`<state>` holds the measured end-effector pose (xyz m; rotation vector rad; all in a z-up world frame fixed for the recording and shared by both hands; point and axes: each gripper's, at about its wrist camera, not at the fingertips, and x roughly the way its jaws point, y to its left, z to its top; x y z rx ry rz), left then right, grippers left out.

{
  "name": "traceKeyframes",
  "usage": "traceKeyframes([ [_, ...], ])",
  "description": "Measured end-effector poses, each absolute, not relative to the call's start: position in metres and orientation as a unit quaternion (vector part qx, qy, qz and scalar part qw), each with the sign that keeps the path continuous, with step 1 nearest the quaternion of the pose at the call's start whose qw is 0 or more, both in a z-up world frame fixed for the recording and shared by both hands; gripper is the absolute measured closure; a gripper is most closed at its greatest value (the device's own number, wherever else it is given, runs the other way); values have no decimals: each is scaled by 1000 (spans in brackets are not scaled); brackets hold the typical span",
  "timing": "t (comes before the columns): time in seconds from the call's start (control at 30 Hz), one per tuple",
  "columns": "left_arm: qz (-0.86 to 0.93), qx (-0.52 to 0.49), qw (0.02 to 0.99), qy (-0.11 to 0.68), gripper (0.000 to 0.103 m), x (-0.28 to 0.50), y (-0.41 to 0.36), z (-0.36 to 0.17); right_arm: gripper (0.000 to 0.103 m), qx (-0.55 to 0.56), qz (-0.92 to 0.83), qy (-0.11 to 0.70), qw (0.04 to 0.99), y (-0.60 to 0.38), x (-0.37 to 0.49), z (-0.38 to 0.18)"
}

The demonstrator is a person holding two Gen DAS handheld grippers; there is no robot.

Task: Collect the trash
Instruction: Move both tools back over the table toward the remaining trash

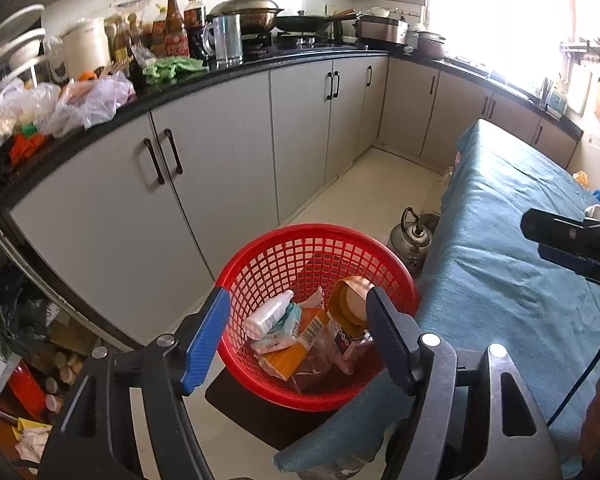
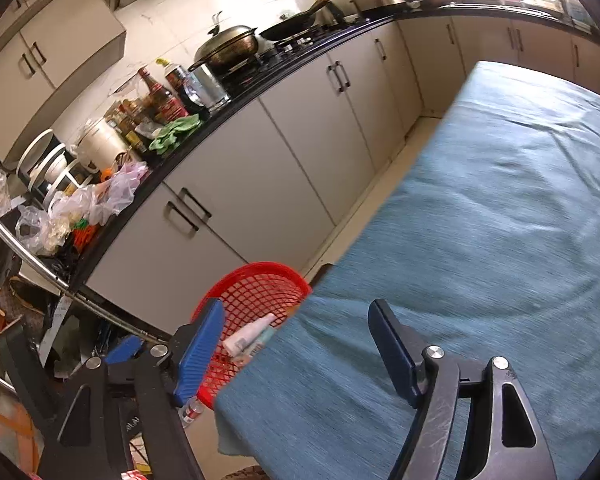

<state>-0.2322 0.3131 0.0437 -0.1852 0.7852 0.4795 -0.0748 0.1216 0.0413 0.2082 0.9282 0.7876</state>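
My left tool (image 1: 300, 332) hangs over the red basket (image 1: 260, 256), its jaws apart with nothing between them. The white bottle (image 1: 269, 314), orange carton (image 1: 296, 344) and wrappers lie in the basket. My right tool (image 2: 296, 344) is spread and empty above the blue-covered surface (image 2: 500, 220).

black tongs (image 1: 300, 340) with ribbed blue pads (image 1: 206, 340), silver screws.

My left wrist camera looks steeply down into the near red basket (image 1: 320, 316), my right wrist camera looks down across the teal table (image 2: 480, 240), and both share the basket and far counter (image 1: 220, 76).
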Motion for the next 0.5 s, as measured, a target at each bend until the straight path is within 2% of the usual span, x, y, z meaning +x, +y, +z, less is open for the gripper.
traceKeyframes([
  [0.5, 212, -34, 899, 381, 31, -223, 253, 62, 20, 138, 313, 425, 838, 19, -81, 35],
])
